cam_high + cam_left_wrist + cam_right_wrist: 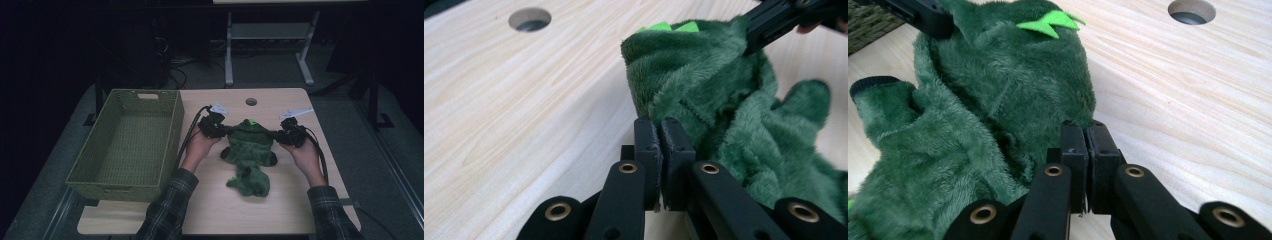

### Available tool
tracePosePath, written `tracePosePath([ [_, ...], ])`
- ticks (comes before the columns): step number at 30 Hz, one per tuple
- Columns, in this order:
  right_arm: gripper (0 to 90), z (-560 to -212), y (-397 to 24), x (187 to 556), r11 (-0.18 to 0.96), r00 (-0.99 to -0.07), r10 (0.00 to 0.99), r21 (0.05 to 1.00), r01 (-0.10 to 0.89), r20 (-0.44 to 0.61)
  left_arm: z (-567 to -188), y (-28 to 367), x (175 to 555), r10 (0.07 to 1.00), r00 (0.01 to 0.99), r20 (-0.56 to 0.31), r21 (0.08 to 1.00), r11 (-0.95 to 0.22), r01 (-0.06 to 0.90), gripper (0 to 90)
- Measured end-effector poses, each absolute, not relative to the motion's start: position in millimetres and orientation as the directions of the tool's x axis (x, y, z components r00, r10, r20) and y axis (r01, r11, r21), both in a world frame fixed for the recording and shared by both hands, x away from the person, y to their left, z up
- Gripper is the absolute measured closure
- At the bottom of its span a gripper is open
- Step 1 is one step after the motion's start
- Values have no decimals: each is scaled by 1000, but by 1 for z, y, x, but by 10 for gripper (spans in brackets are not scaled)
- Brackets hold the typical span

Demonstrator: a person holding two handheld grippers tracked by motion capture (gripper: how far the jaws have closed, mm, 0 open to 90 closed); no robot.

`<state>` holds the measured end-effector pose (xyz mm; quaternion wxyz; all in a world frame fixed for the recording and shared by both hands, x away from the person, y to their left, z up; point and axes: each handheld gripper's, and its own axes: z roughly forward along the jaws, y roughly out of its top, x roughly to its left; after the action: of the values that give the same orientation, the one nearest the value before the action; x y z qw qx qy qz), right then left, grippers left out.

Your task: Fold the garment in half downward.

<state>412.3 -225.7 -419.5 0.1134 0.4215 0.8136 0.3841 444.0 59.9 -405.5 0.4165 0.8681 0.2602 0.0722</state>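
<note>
Both grippers clamped on the green plush garment (248, 150) now, one at each side: left gripper (221, 131) pinching the left edge, right gripper (278, 135) pinching the right. Seen along the left gripper (659, 131), jaws pressed together with a bare sliver between them and green pile caught at the tips; same story along the right gripper (1083, 134), jaws tight against the fuzzy edge. Garment (724, 115) spread between the two grips near the middle of the wooden table (210, 210), upper part bunched and seemingly raised a little, lower end trailing down on the tabletop toward the person. Bright green felt spikes (1050, 22) showing on top of the plush. Grasp done, then; carrying and putting away not yet done, judging by where things lie. Woven green basket (85, 172) standing at the left end of the table, well apart from the garment, bottom bare as far as the dim light allows — probably nothing in it, though the near corner sits in shadow. Likely destination, that basket, so a lift and a sideways carry remaining. Round cable hole (251, 101) in the tabletop just beyond the garment.
</note>
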Motion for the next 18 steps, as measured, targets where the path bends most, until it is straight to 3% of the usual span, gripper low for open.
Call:
tracePosePath([
  [18,874,-398,-230,364,363,-673,733,780,510,99,-387,63,397,450,891,-55,803,-510,307,869],
])
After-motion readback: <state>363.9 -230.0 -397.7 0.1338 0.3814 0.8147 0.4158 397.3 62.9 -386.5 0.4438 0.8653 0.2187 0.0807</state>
